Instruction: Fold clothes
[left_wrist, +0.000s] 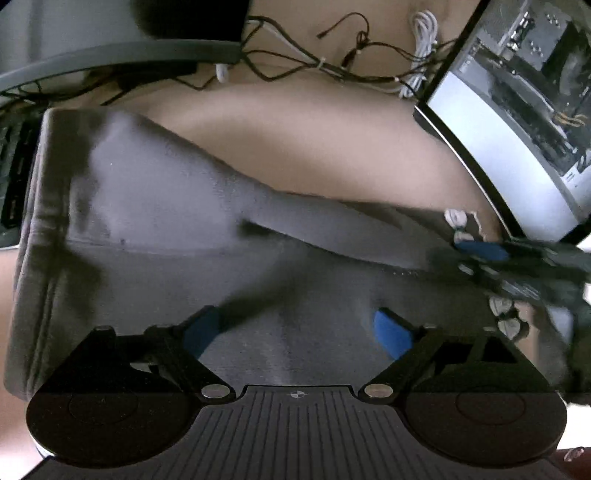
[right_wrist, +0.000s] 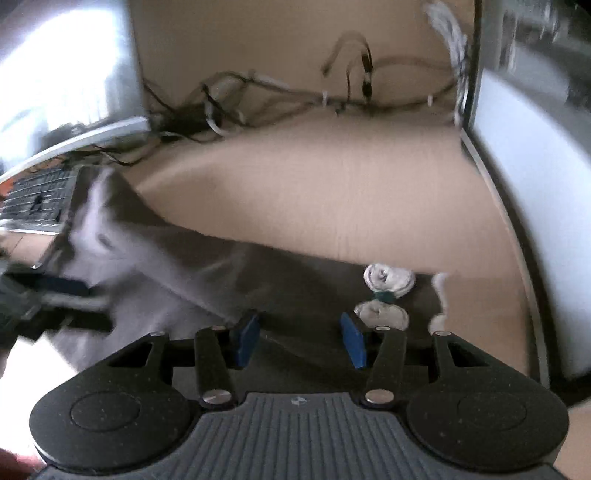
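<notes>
Left wrist view: your left claw (left_wrist: 297, 334) hangs released, its blue pads (left_wrist: 393, 332) spread wide above a grey garment (left_wrist: 147, 192) lying on the tan counter (left_wrist: 314, 147). Nothing sits between the pads. The garment spreads across the near left of the counter, one part tapering toward the right, where your right claw (right_wrist: 299, 339) shows blurred. In the right wrist view that claw is also released, partly open over the cloth beside white drawstring knots (right_wrist: 388, 280). Cables (left_wrist: 314, 62) trail along the far edge.
</notes>
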